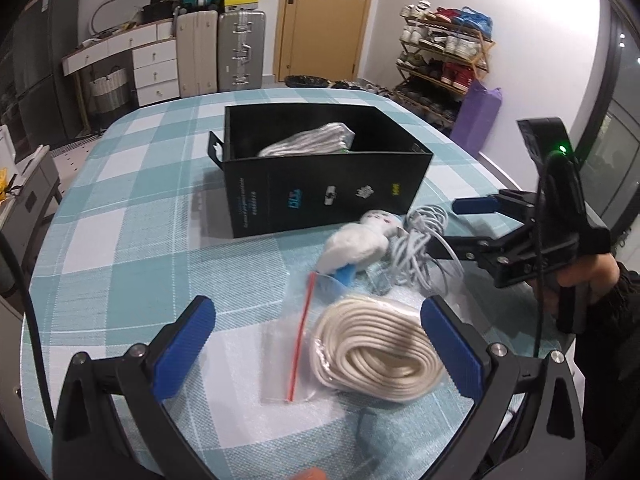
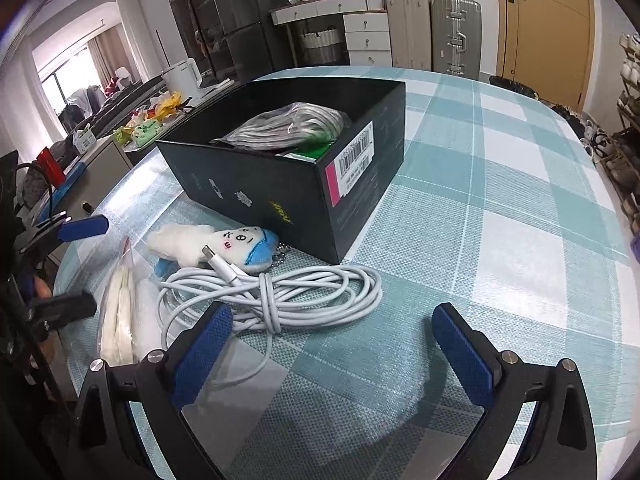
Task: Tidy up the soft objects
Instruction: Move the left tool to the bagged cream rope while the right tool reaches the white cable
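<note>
A black box [image 1: 320,196] stands on the checked tablecloth, with a bagged silvery bundle [image 1: 310,142] inside; the box also shows in the right wrist view [image 2: 280,184]. In front of it lie a small white and blue plush toy [image 1: 356,246], a coiled white cable [image 1: 420,252] and a cream rope coil in a clear zip bag [image 1: 380,354]. My left gripper [image 1: 316,344] is open, its fingers either side of the bagged rope. My right gripper [image 2: 332,344] is open just short of the cable [image 2: 280,292], with the plush [image 2: 216,246] behind it. The right gripper also shows in the left wrist view [image 1: 456,228].
The round table's edge [image 1: 48,240] curves close on the left. Beyond it are drawers [image 1: 154,72], suitcases [image 1: 240,56], a door and a shoe rack [image 1: 444,60]. A counter with a kettle [image 2: 180,78] lies past the table in the right wrist view.
</note>
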`<control>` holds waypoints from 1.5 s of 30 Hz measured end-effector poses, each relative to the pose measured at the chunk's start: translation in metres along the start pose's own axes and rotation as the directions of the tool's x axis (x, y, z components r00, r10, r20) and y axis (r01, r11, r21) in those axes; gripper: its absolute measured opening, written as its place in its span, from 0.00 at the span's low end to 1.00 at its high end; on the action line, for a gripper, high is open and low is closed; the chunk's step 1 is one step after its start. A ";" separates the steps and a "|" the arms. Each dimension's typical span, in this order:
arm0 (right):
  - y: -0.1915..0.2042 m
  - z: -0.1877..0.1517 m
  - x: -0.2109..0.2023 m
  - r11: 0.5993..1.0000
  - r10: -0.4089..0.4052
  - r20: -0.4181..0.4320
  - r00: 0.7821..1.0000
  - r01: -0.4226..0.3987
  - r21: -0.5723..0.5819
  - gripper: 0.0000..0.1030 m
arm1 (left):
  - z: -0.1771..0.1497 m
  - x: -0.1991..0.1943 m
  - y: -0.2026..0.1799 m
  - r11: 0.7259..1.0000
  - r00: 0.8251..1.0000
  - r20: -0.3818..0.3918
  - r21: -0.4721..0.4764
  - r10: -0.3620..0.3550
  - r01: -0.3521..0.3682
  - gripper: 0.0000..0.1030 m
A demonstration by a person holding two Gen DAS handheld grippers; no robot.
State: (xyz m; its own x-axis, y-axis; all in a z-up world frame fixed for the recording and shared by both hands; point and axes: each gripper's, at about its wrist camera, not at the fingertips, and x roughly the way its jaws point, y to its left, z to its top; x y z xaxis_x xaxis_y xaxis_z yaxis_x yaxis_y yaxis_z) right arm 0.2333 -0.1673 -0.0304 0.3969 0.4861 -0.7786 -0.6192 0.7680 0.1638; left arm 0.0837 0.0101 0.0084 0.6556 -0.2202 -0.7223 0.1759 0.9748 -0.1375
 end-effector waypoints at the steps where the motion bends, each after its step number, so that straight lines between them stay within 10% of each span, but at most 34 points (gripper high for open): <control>1: 0.000 0.001 0.002 1.000 0.001 -0.008 1.000 -0.001 0.002 0.99 | -0.001 0.000 -0.002 1.000 1.000 -0.002 0.005 -0.002 0.002 1.00; 22: 0.009 0.008 0.008 0.999 0.042 0.013 0.999 -0.042 -0.024 0.77 | -0.015 0.006 -0.022 0.991 0.992 -0.071 0.080 -0.105 0.111 1.00; 45: -0.002 0.003 -0.006 0.999 0.043 0.052 0.998 -0.043 0.003 0.76 | -0.017 0.007 -0.031 0.979 0.982 -0.101 0.113 -0.157 0.168 1.00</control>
State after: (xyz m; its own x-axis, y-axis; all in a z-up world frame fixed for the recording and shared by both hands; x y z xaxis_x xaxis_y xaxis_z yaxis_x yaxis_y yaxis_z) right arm 0.2345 -0.1709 -0.0243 0.4046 0.5396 -0.7383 -0.6335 0.7477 0.1993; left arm 0.0707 -0.0207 -0.0041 0.5426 -0.3660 -0.7561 0.3657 0.9132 -0.1796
